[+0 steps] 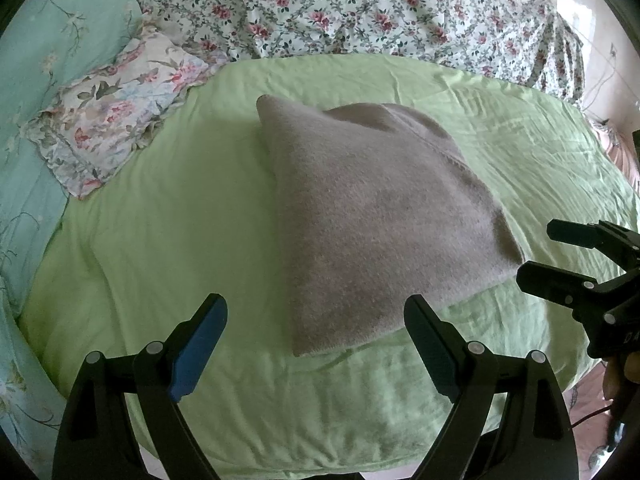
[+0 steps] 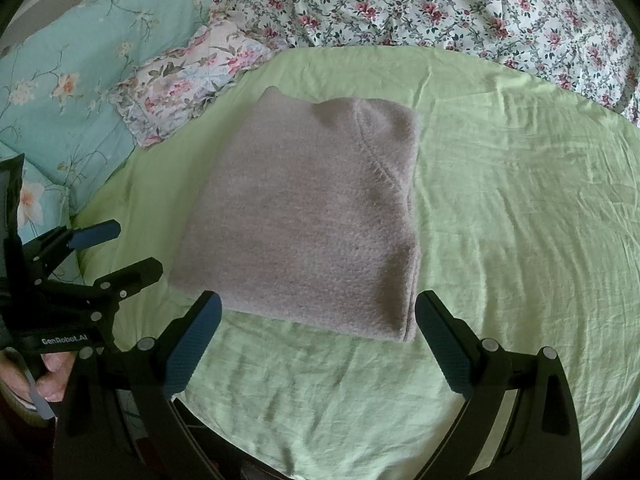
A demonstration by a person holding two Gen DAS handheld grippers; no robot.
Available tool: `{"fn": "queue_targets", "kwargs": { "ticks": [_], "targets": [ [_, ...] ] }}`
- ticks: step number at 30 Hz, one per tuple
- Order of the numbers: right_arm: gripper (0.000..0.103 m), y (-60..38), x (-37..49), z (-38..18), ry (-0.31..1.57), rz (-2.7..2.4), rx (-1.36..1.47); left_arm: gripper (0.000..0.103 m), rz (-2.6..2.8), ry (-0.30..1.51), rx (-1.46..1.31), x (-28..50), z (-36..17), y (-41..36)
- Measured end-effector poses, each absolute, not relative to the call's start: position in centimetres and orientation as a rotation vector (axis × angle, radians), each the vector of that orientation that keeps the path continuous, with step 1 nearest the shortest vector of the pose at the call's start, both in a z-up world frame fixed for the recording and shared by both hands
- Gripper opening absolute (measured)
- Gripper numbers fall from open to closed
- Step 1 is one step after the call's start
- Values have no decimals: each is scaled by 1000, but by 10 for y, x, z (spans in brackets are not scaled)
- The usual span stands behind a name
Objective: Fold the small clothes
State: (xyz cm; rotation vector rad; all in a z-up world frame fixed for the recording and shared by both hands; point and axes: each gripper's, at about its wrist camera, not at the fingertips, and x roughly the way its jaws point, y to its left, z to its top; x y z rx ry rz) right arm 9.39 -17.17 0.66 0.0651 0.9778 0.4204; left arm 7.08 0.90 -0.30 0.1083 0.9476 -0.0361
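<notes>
A grey knitted garment (image 1: 380, 216) lies folded into a flat, roughly square stack on the green sheet (image 1: 160, 240); it also shows in the right wrist view (image 2: 304, 216). My left gripper (image 1: 316, 332) is open and empty, just short of the garment's near edge. My right gripper (image 2: 318, 328) is open and empty, its jaws standing to either side of the garment's near right corner. The right gripper shows at the right edge of the left wrist view (image 1: 536, 252), the left gripper at the left edge of the right wrist view (image 2: 136, 248). Neither touches the garment.
A floral quilt (image 1: 360, 8) is bunched along the far side of the bed. A frilled floral pillow (image 1: 116, 108) and a teal flowered quilt (image 1: 44, 60) lie to the left. The bed's near edge is just below the grippers.
</notes>
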Motion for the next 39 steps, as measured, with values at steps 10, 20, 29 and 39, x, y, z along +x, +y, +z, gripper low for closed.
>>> {"fn": "queue_targets", "kwargs": {
  "ticks": [10, 20, 29, 39],
  "targets": [
    [97, -174, 96, 7, 976, 425, 65, 91, -31, 950, 107, 70, -1, 4],
    [97, -173, 96, 7, 977, 422, 66, 91, -29, 951, 108, 71, -2, 3],
    [97, -172, 99, 8, 974, 419, 72, 91, -28, 951, 110, 72, -2, 2],
    [97, -169, 104, 10, 962, 414, 82, 91, -28, 949, 116, 79, -2, 2]
  ]
}}
